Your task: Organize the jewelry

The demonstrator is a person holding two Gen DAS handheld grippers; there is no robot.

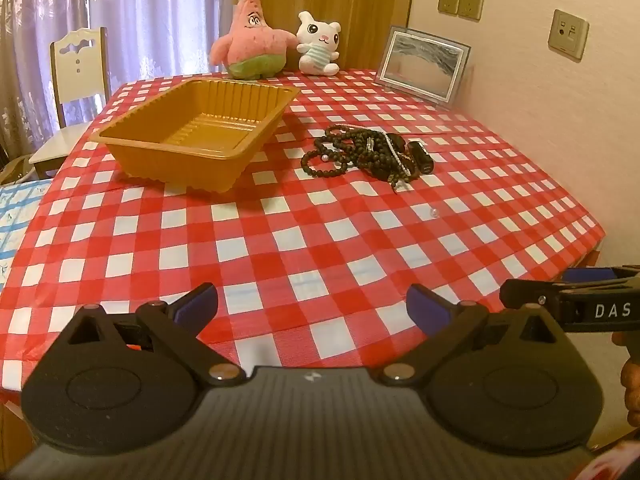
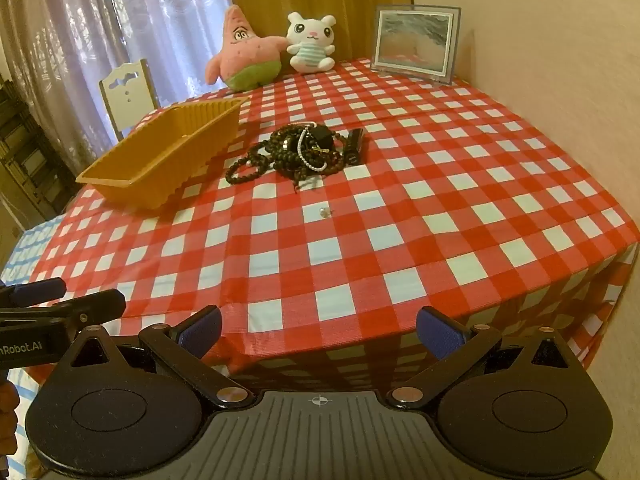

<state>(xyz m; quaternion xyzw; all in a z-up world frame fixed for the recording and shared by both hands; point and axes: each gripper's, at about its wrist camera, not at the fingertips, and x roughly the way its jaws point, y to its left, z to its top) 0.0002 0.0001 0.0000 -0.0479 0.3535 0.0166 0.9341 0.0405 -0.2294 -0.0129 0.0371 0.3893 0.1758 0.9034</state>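
Left wrist view: Because the left claw (image 1: 312, 302) hangs wide and empty at the near edge of the surface (image 1: 280, 248), the jewelry pile (image 1: 366, 152) lies well apart from it, just right of the gold tray (image 1: 132, 130).
Tangle risk: the dark bead strands look knotted, so lifting one may drag the rest.
Right wrist view: the right claw (image 2: 319, 330) is equally wide, holding nothing.
Stray bead (image 2: 325, 211): it is small and round-looking, and may roll off if nudged.
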